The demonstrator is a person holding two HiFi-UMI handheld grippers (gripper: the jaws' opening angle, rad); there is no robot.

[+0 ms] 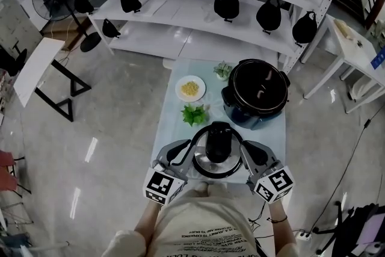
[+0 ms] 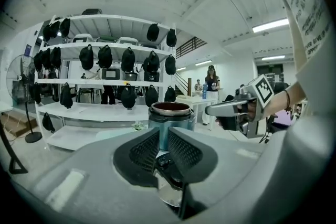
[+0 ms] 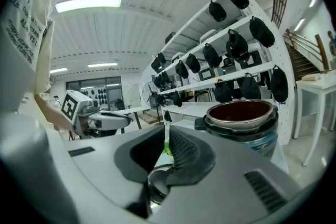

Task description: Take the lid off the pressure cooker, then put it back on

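The pressure cooker (image 1: 257,93) stands open at the table's back right, its dark inner pot showing; it also appears as the cooker (image 2: 170,118) and the cooker (image 3: 241,120) in the gripper views. Its lid (image 1: 218,150), steel with a black handle, hangs over the table's near end, close to my chest. My left gripper (image 1: 194,156) is shut on the lid's left rim and my right gripper (image 1: 242,153) on its right rim. In the left gripper view, the lid's edge (image 2: 170,194) is pinched between the jaws. The right gripper view shows the lid's edge (image 3: 157,186) pinched the same way.
On the light blue table (image 1: 171,129) lie a white plate of yellow kernels (image 1: 190,89), a bunch of green leaves (image 1: 194,113) and a small plant (image 1: 222,70). White shelves (image 1: 198,15) with several black bags stand behind. A white side table (image 1: 355,45) is at the right.
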